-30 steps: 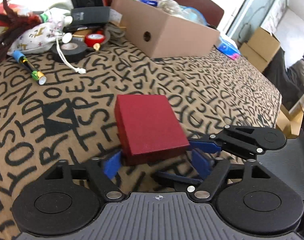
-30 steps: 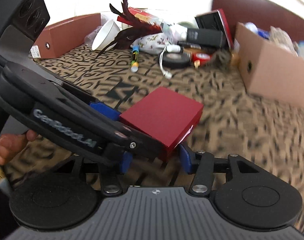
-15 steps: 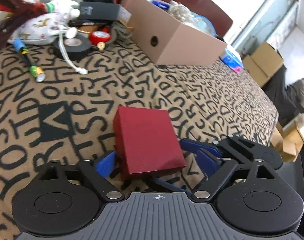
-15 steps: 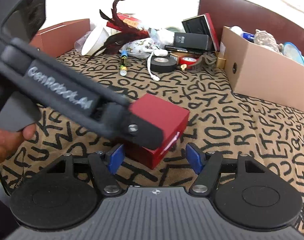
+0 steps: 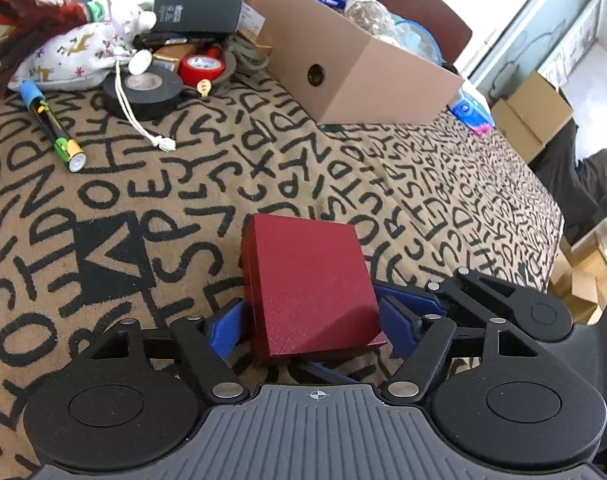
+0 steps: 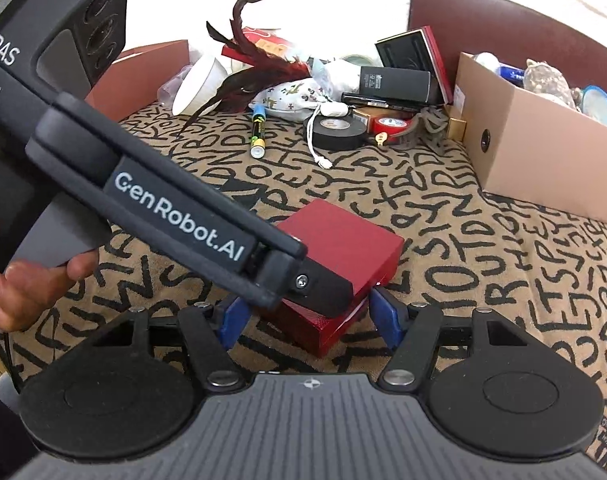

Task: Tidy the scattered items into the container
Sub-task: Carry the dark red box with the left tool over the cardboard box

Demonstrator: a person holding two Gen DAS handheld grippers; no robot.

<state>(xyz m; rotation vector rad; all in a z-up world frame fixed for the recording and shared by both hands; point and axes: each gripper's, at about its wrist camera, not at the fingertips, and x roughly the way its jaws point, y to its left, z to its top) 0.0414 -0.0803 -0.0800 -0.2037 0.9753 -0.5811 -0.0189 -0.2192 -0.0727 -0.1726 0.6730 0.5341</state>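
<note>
Clutter covers the far end of the bench, which wears a tan cloth printed with black letters. Nearer, a red box lies flat on the cloth, well apart from the open cardboard container that already holds a few things. Both tools meet at this box. The left gripper straddles its near end, blue pads on either side, and its jaws are closing; the left pad looks to be at the box's side while the right pad stands just off it, so nothing is pinched. The right gripper comes at a corner of the box, jaws apart with the corner between them and a gap on the right. In the right wrist view the left tool's black arm crosses over the box's top. Behind lie a marker, a roll of black tape, red tape and a printed drawstring pouch.
</note>
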